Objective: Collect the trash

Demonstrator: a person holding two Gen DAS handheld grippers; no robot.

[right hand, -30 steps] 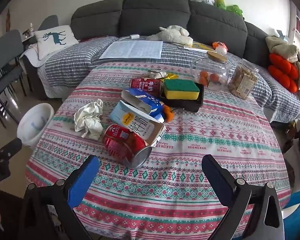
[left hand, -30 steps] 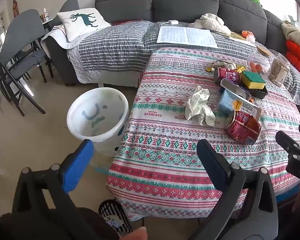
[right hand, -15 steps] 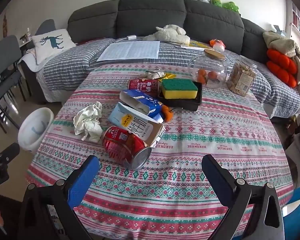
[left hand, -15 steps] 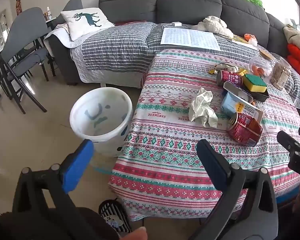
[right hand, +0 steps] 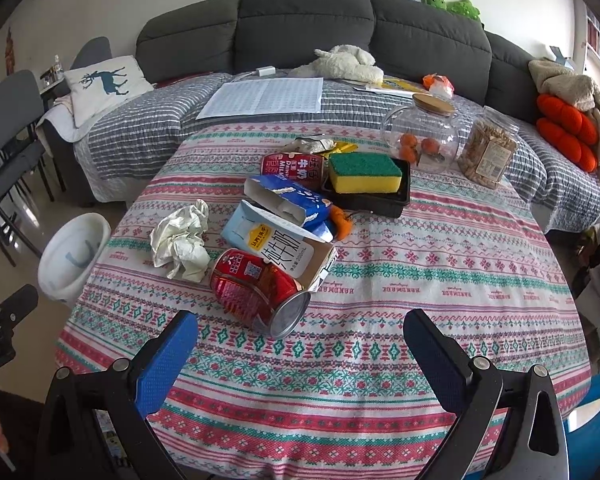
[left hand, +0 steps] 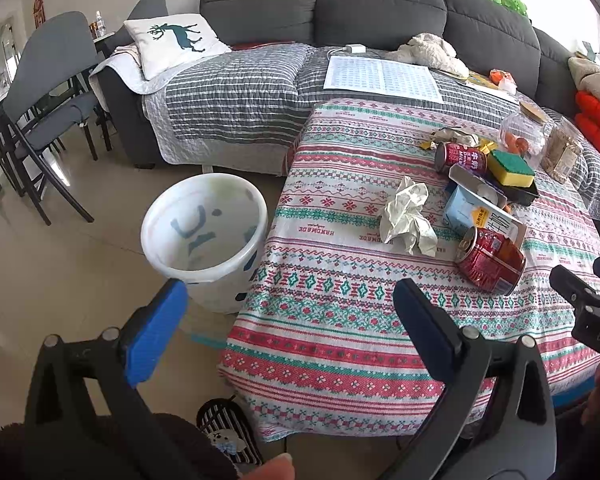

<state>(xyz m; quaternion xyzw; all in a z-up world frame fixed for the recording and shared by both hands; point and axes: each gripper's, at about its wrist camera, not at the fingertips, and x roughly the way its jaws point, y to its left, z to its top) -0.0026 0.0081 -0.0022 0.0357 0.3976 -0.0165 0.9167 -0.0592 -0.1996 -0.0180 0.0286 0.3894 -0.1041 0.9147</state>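
On the patterned tablecloth [right hand: 420, 264] lies a heap of trash: a crumpled white paper [right hand: 182, 240] [left hand: 408, 216], a dented red can [right hand: 256, 292] [left hand: 490, 260] on its side, a pale blue milk carton [right hand: 276, 246] [left hand: 480, 216], a torn blue box [right hand: 286, 200], a second red can [right hand: 292, 166] [left hand: 460, 157] and wrappers [right hand: 314, 144]. A white bin [left hand: 204, 236] [right hand: 72, 254] stands on the floor left of the table. My left gripper [left hand: 290, 312] is open near the table's front left corner. My right gripper [right hand: 300, 340] is open just in front of the dented can. Both hold nothing.
A black tray [right hand: 370, 198] with a green-yellow sponge [right hand: 364, 172], a glass jar [right hand: 424, 138] of oranges and a snack jar [right hand: 486, 148] stand behind the trash. A grey sofa [right hand: 308, 28] with a printed sheet [right hand: 264, 98] lies beyond. Folding chairs [left hand: 40, 108] stand far left.
Both views have pulled back and up slightly, so the table and trash sit a little lower and smaller. Both grippers stay open and nothing on the table has moved.
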